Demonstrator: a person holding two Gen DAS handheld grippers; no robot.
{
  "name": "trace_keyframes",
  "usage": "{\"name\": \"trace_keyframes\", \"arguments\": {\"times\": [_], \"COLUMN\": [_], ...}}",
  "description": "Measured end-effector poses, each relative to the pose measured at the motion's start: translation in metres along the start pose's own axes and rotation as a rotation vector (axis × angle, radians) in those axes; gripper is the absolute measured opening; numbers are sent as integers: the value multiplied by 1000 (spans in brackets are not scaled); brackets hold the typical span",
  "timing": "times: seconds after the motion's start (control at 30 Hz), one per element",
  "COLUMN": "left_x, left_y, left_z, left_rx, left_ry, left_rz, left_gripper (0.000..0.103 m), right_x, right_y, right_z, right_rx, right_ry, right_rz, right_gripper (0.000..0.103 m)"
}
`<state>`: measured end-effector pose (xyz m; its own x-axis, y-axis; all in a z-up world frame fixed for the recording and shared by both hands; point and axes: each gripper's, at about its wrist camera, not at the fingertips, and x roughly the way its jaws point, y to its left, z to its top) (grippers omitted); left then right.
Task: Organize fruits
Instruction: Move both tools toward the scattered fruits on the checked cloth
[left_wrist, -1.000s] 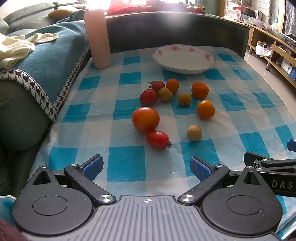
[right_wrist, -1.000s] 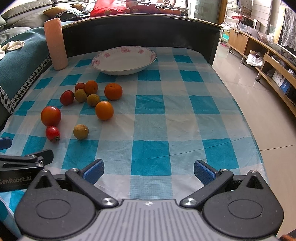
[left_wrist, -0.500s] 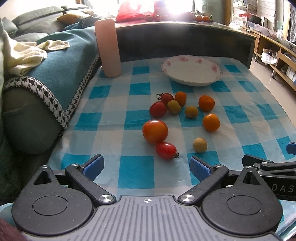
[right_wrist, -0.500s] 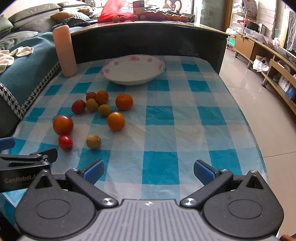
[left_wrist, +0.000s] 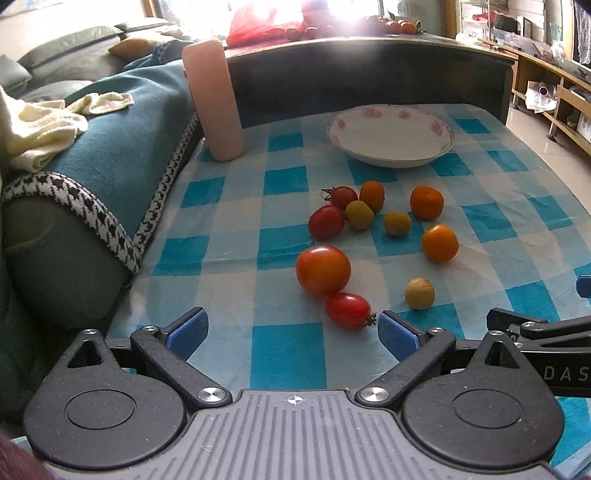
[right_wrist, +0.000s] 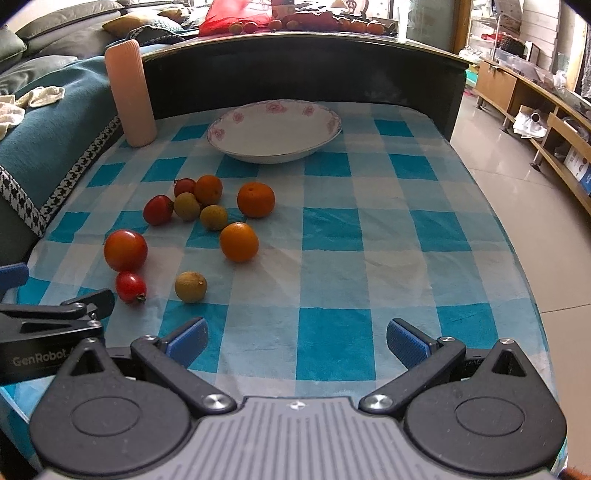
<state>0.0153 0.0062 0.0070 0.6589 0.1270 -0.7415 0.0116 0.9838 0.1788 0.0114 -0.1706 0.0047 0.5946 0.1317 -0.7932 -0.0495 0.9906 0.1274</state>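
Observation:
Several fruits lie loose on the blue checked tablecloth (left_wrist: 284, 350): a large tomato (left_wrist: 322, 270), a small red tomato (left_wrist: 347, 310), a brown longan (left_wrist: 419, 293), oranges (left_wrist: 439, 243) and more small tomatoes and longans behind. A white flowered bowl (left_wrist: 389, 134) stands empty at the back. My left gripper (left_wrist: 291, 332) is open and empty, just in front of the small tomato. My right gripper (right_wrist: 297, 338) is open and empty over the cloth, right of the fruits; large tomato (right_wrist: 125, 250), longan (right_wrist: 190, 286), bowl (right_wrist: 275, 129).
A pink ribbed cylinder (left_wrist: 214, 99) stands at the back left. A sofa with a teal blanket (left_wrist: 92, 147) borders the table's left edge. A dark headboard-like panel (right_wrist: 295, 70) runs behind. Floor and shelves (right_wrist: 535, 122) lie to the right.
Both grippers have tilted and pulled back slightly, so the fruits and bowl sit lower in view. The fruits have not moved. Both grippers stay open.

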Motion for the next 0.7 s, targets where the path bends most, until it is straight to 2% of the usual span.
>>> {"name": "trace_keyframes", "arguments": {"times": [0.2,0.7], "left_x": [7,17], "left_y": [2,6], "left_z": [0,6], "left_rx": [6,43], "left_ry": [18,-5], "left_rz": [15,59], "left_gripper": [100,100], "right_x": [9,26], "right_y": [5,18], "right_z": [3,17], "right_rx": [-18,-95], "right_ry": [23,35], "right_rz": [15,25], "right_gripper": [103,103]}}
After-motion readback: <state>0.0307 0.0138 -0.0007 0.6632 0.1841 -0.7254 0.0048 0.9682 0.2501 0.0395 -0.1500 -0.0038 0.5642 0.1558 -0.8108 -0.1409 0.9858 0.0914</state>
